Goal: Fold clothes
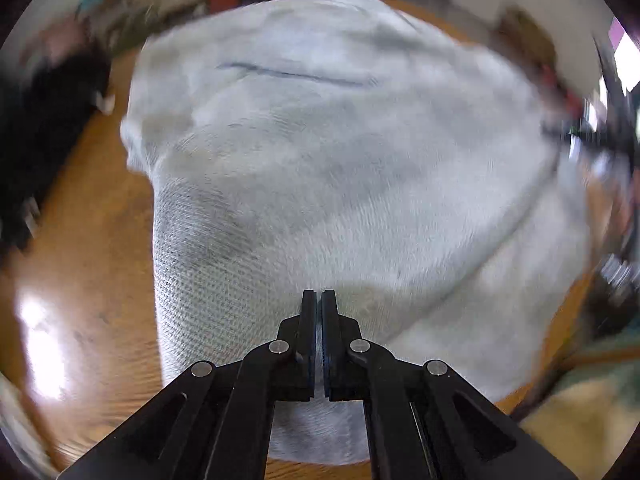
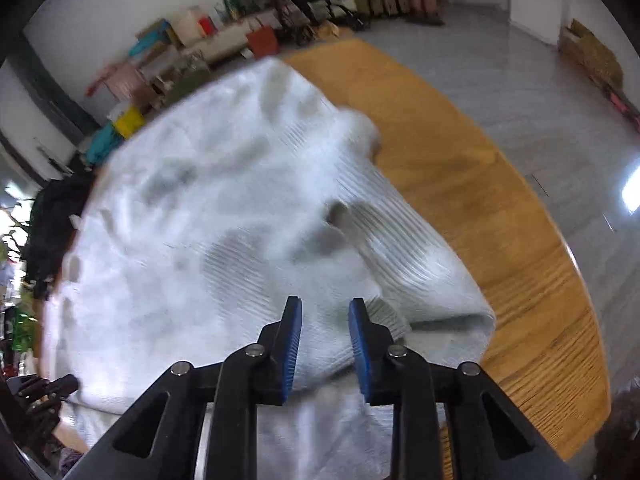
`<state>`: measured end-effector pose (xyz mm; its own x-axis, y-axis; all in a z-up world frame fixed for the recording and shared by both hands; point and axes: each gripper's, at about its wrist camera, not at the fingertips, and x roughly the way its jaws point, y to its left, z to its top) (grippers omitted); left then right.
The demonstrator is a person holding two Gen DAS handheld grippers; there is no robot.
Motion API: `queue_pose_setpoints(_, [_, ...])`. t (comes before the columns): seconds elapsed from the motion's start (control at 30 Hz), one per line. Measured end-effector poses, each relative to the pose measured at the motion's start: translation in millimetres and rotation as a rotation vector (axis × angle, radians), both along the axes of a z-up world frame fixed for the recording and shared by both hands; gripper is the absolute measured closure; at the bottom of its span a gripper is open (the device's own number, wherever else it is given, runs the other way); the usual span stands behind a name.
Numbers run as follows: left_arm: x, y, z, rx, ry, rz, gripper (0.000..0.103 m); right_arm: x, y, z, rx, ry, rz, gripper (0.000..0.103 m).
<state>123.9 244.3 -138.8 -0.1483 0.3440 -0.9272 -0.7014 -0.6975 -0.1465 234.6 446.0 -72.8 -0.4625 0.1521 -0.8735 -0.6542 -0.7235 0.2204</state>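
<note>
A white knit sweater (image 1: pixel 340 160) lies spread over a wooden table (image 1: pixel 80 260), blurred in the left wrist view. My left gripper (image 1: pixel 319 300) hangs low over its near part with the jaws together, and a thin sliver of white fabric shows between the pads. In the right wrist view the sweater (image 2: pixel 200 220) is rumpled, with a ribbed sleeve running to a cuff (image 2: pixel 386 316) just behind the right finger. My right gripper (image 2: pixel 325 308) points down at it, blue pads apart. A fold of the sweater lies in the gap, and I see neither pad pressing on it.
A dark garment (image 2: pixel 52 232) sits at the table's far left, also seen as a dark mass (image 1: pixel 40 120). The curved table edge (image 2: pixel 576 264) runs along the right above grey floor (image 2: pixel 540 100). Boxes and clutter (image 2: pixel 240 32) line the far wall.
</note>
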Motion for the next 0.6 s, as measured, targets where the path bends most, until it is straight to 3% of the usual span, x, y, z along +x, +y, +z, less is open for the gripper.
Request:
queue_pose_setpoints(0.07, [-24, 1, 15, 0.107, -0.103, 0.077, 0.101, 6, 6, -4, -0.023, 0.012, -0.004, 0.078])
queue_pose_setpoints(0.13, [-50, 10, 29, 0.190, -0.190, 0.147, 0.101, 11, 9, 0, -0.077, 0.024, -0.015, 0.058])
queue_pose_setpoints(0.17, [-63, 20, 31, 0.191, -0.214, 0.163, 0.100, 13, 11, 3, -0.110, 0.035, -0.019, 0.052])
queue_pose_setpoints(0.23, [-83, 40, 29, 0.171, -0.236, 0.195, 0.100, 15, 10, 10, -0.145, 0.046, -0.020, 0.032])
queue_pose_setpoints(0.3, [-103, 61, 19, 0.166, -0.272, 0.257, 0.097, 19, 9, 17, -0.172, 0.066, -0.025, 0.026])
queue_pose_setpoints(0.37, [-113, 81, 8, 0.198, -0.321, 0.305, 0.088, 22, 7, 23, -0.204, 0.100, -0.030, 0.025])
queue_pose_setpoints(0.43, [-120, 98, 0, 0.234, -0.363, 0.328, 0.050, 28, 5, 27, -0.223, 0.126, -0.039, 0.023])
queue_pose_setpoints(0.5, [-125, 110, -7, 0.267, -0.365, 0.355, 0.031, 35, 2, 28, -0.225, 0.145, -0.056, 0.023])
queue_pose_setpoints(0.6, [-132, 124, -15, 0.259, -0.366, 0.389, 0.031, 44, -4, 25, -0.222, 0.146, -0.075, 0.023])
